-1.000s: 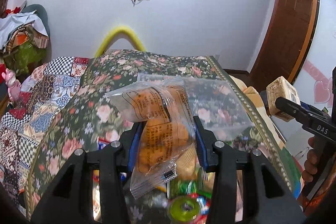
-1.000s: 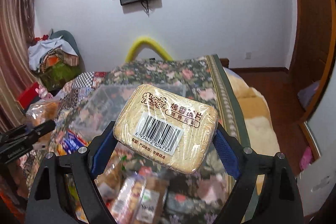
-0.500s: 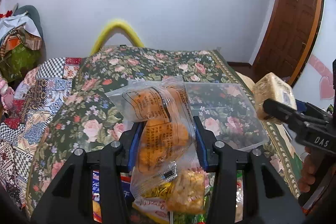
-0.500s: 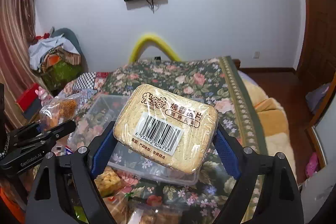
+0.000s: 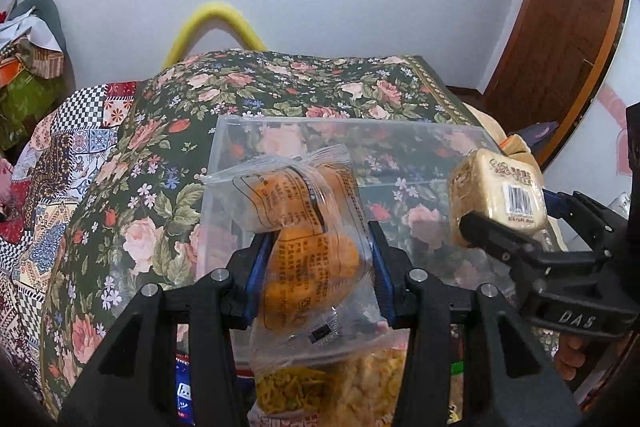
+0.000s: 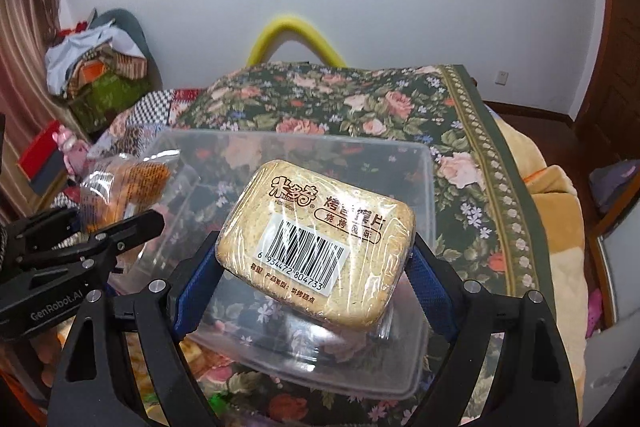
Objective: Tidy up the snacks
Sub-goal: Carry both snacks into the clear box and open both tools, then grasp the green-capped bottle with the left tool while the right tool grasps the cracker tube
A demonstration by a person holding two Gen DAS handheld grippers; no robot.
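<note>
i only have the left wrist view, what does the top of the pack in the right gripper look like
Observer: The wrapped biscuit pack shows a barcode label and brown printed characters, lying flat between the right gripper's blue pads.
Operator: is it over the clear bin
Observer: Yes, in the right wrist view it sits in front of the clear plastic container, whose rim frames it all round.
Operator: anything in the bin's near right corner
Observer: None shows there; only the floral cover shows through the plastic.
Operator: where's my bag from there
Observer: The orange snack bag in the left gripper is at the container's left edge.
</note>
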